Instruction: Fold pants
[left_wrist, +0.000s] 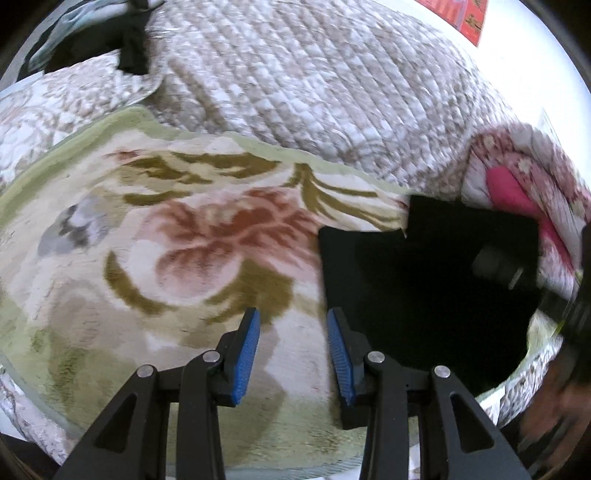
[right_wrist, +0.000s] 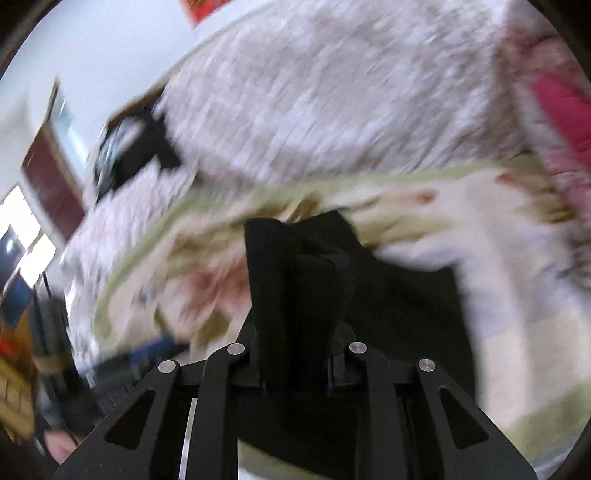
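Your right gripper (right_wrist: 295, 369) is clenched on a bunched fold of the black pants (right_wrist: 295, 266); the cloth stands up between the jaws and hides the pads. The rest of the pants lie spread on the floral blanket (right_wrist: 517, 295) just beyond and to the right of the grip. Your left gripper (left_wrist: 293, 354) is released, blue pads (left_wrist: 247, 354) apart, nothing between them, hanging over the floral blanket (left_wrist: 184, 240) with the pants (left_wrist: 424, 295) just right of it.

This looks like the carry-over of a fold. Keep the pinch firm and lift the edge clear so it doesn't drag the lower layer. Lay it flat onto the far half with the edges lined up. Consider pinning the near edge with the left pads, since the blanket is plush and the pants may slide.

The left view shows the pants' flat outline, sharp and square at the far left corner, and the right-hand tool (left_wrist: 576, 295) at the frame's right edge. The right view is motion-blurred and loses that outline, but only it shows the grasp itself. The quilted bedspread (left_wrist: 314, 81) lies far behind, and dark clothing (left_wrist: 129, 44) sits at far left.
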